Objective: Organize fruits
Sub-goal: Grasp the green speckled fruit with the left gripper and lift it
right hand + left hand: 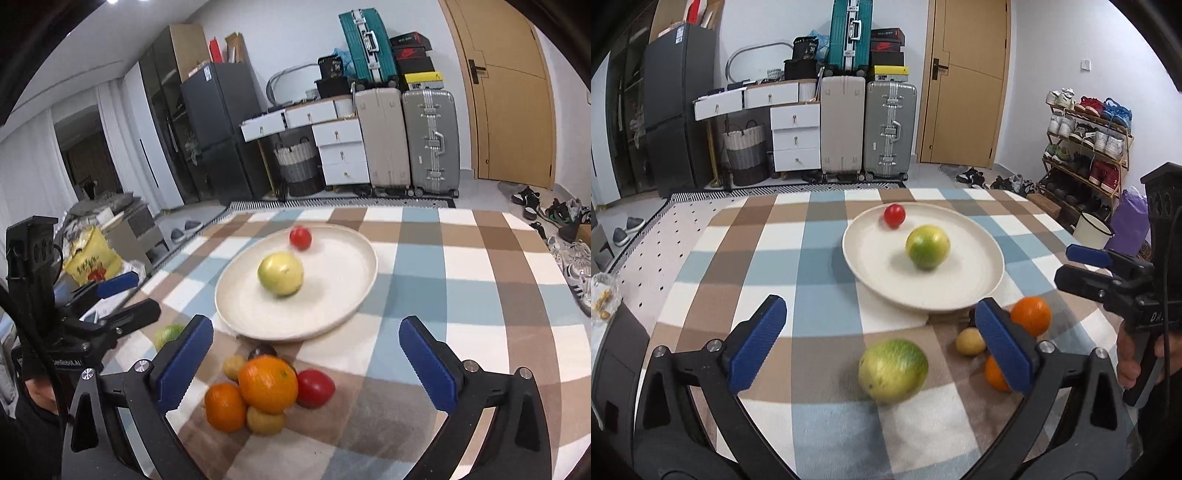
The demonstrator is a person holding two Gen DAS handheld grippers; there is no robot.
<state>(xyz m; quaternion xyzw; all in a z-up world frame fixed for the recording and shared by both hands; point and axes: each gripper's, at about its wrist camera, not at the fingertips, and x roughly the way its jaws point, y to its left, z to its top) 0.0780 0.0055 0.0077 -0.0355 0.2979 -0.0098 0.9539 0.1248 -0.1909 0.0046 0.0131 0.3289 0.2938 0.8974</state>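
Left wrist view: the left gripper (882, 339) hangs with its jaws spread wide, empty, above a yellow-green fruit (893, 370) that lies on the checked cloth (827, 254) toward the table's near edge. The fruit is round and looks smooth, so my worry is that a pinch off its middle squirts it sideways, toward the near edge or into the small pile at the right: an orange (1031, 315), a second orange (995, 373) and a small tan fruit (970, 341), partly hidden behind the right pad. The cream plate (871, 269) sits toward the table's far side and holds a green-yellow fruit (927, 246) near its middle and a small red one (894, 215) at its far rim. The right gripper (1082, 266) shows at the right edge, open.

Right wrist view: the right gripper (306, 365) is also wide and empty over the pile. The big orange (268, 383) rests on its neighbours; lifting it could send them rolling. On the shallow plate (332, 317), a hard drop could knock the red fruit (300, 238) over the low rim.
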